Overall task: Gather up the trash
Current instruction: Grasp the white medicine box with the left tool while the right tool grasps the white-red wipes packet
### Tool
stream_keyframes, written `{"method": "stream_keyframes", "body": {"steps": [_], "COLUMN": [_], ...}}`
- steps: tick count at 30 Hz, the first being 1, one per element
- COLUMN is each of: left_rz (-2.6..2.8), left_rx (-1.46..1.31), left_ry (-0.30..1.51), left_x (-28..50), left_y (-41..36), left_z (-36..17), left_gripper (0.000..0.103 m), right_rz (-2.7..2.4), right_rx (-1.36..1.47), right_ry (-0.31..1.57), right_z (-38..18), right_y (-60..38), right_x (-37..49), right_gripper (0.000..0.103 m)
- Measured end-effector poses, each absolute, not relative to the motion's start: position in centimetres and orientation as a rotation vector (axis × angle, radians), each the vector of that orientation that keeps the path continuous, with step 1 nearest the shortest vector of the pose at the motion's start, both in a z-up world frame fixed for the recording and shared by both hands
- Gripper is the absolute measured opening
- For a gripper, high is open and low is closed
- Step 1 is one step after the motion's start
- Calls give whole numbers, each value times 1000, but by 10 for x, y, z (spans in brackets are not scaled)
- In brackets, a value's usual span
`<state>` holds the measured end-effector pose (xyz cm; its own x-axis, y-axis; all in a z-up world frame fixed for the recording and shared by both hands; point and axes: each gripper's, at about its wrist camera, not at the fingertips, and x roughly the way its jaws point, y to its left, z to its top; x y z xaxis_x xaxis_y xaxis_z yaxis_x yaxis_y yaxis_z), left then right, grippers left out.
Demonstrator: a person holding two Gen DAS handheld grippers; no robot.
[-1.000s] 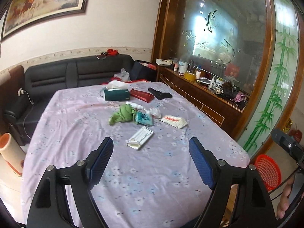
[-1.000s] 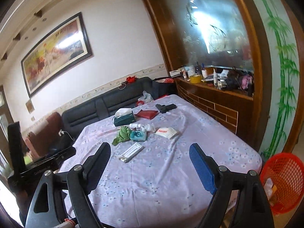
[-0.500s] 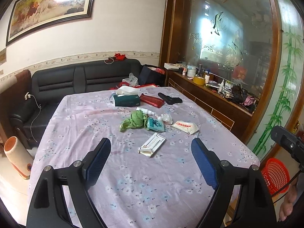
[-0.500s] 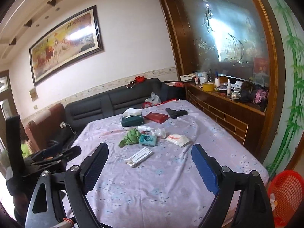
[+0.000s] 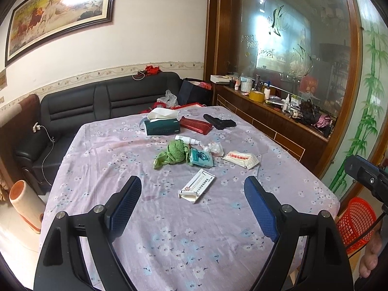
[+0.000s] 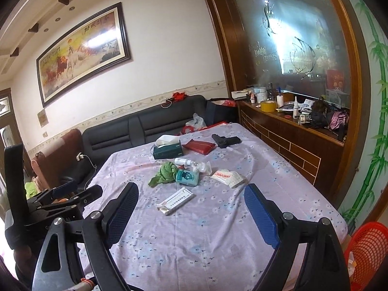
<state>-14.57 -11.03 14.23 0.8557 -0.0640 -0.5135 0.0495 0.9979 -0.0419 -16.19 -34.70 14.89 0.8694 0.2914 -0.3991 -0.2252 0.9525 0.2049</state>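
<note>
Here, white carton (image 5: pixel 197 185) flat on tablecloth (image 5: pixel 169 230), long axis diagonal, torn end nearest, both grippers' fingers apart, empty.

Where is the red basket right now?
The red basket sits on the floor just past the table's near right corner, at the lower right edge of the right wrist view, below the bamboo wall panel.

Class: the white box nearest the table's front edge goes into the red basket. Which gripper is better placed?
Probably right: the right gripper is open and empty, and the red basket sits on its side, with the white box ahead.
</note>
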Motion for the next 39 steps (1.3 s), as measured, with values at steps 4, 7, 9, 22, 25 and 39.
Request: {"method": "stream_keyframes", "body": {"steps": [4,7,9,22,25,39], "left_rz": [-55,-52,-57,-186,-212,-306], "left_rx": [-17,-12,-11,-70,-87,-19], "left_ry": [551,557,563,733,794,986], "left_x": [-141,-136,-134,-57,-27,78], "left_y": [-115,-117,-117,-100,-96,-121], "left_z": [140,139,138,97,78,-9], "left_gripper": [85,85,85,86,86,85], "right_rz": [281,285,291,359,396,408], "right_rx": [164,169,173,182,204,131], "right_ry": [447,452,454,540,598,832], "right_z": [146,144,143,112,95,13], "right_y": [-350,-352,-353,-361,-364,-357], "right_x": [-155,-149,-145,-72,-34,141], "right_gripper": [92,92,92,92,92,91]}}
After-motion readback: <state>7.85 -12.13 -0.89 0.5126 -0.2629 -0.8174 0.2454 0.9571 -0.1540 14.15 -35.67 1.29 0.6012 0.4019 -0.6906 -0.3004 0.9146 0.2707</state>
